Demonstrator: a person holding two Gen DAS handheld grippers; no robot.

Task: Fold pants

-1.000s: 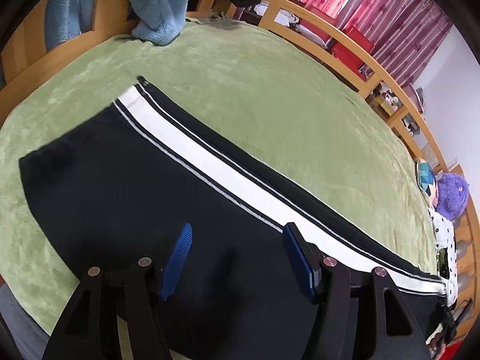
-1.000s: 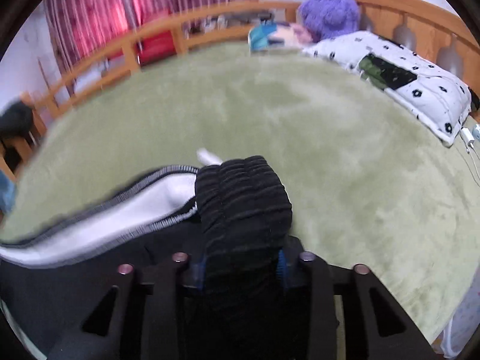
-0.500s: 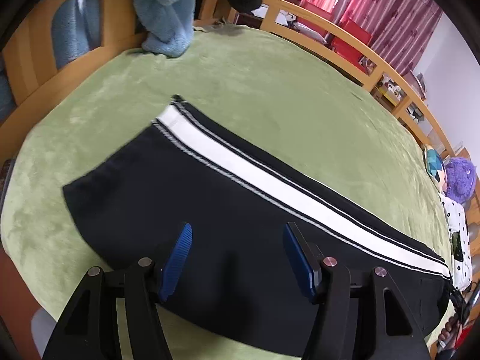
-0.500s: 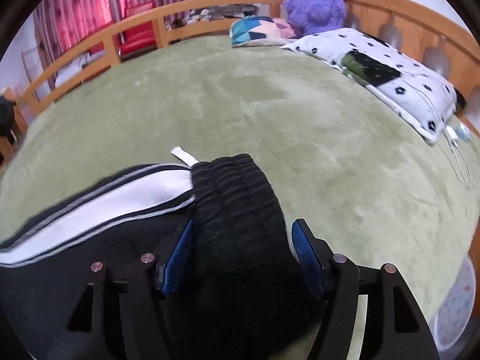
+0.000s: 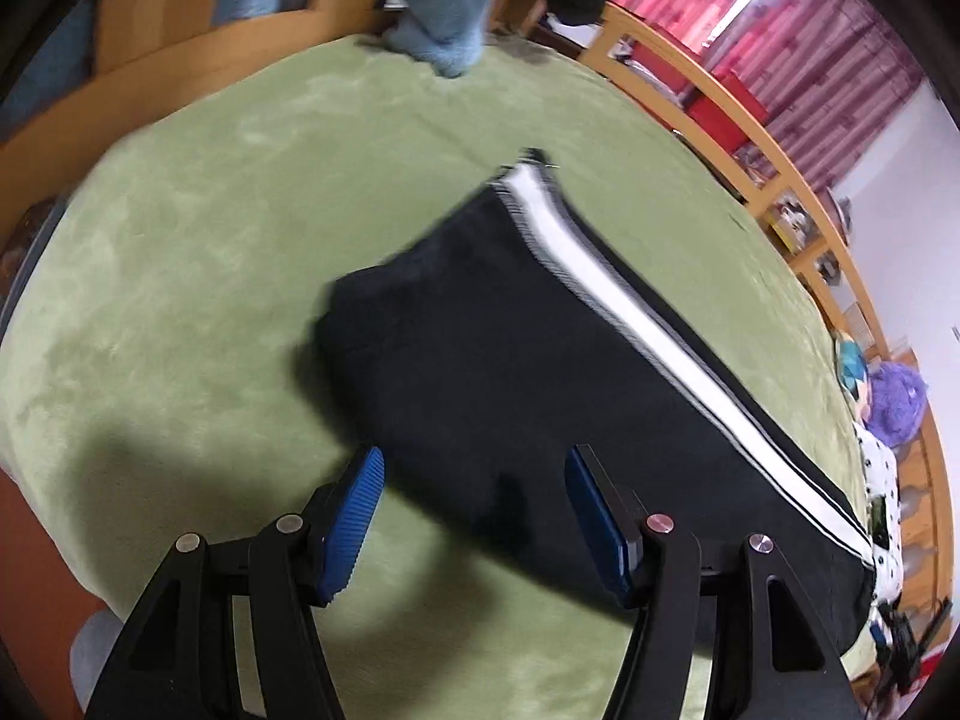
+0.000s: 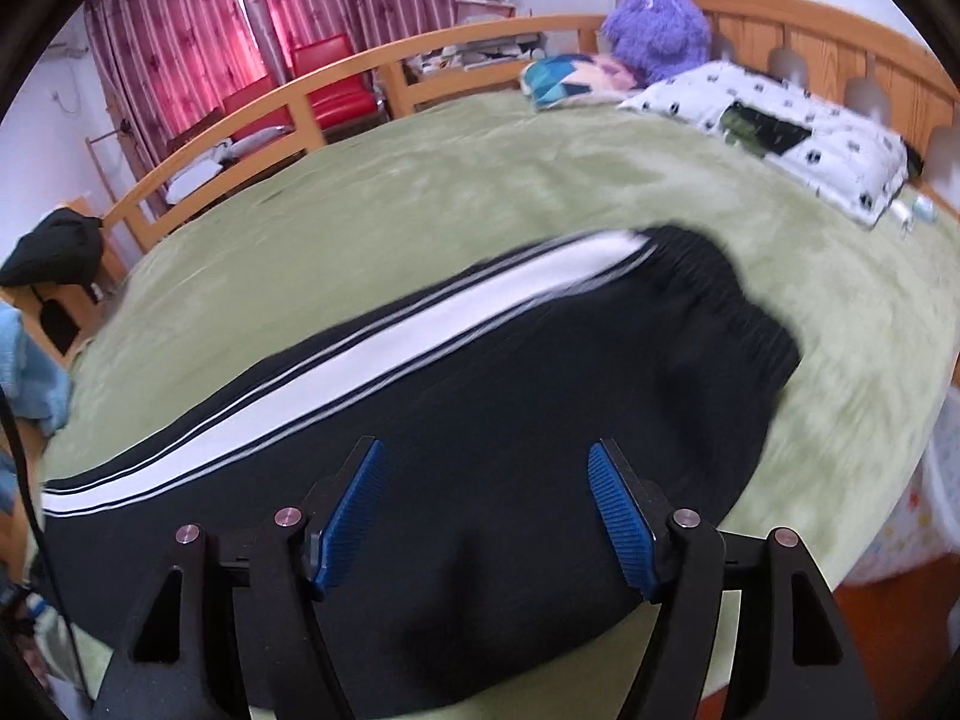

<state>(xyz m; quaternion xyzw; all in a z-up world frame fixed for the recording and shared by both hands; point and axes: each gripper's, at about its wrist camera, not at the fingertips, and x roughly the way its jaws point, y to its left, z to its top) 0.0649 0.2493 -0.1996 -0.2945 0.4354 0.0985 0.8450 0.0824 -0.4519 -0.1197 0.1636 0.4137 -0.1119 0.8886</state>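
Observation:
Black pants (image 5: 510, 372) with a white side stripe (image 5: 606, 300) lie flat along the green bed cover, folded leg on leg. My left gripper (image 5: 474, 462) hovers open over the near edge of the leg end, nothing between its blue pads. In the right wrist view the pants (image 6: 480, 396) end in a ribbed elastic waistband (image 6: 720, 300) at the right. My right gripper (image 6: 487, 450) is above the seat of the pants; its jaws are opening and hold nothing, and the cloth lies below them.
A green bed cover (image 5: 210, 210) spans a wooden-railed bed (image 5: 750, 138). A blue fleece garment (image 5: 444, 18) hangs at the foot end. A dotted pillow (image 6: 810, 138), a purple plush toy (image 6: 654, 30) and a patterned cushion (image 6: 564, 75) sit by the headboard. Red chairs (image 6: 324, 90) stand beyond the rail.
My right gripper let go of the waistband, opened and pulled back; the waistband now lies flat. My left gripper drew back toward the near edge, still open.

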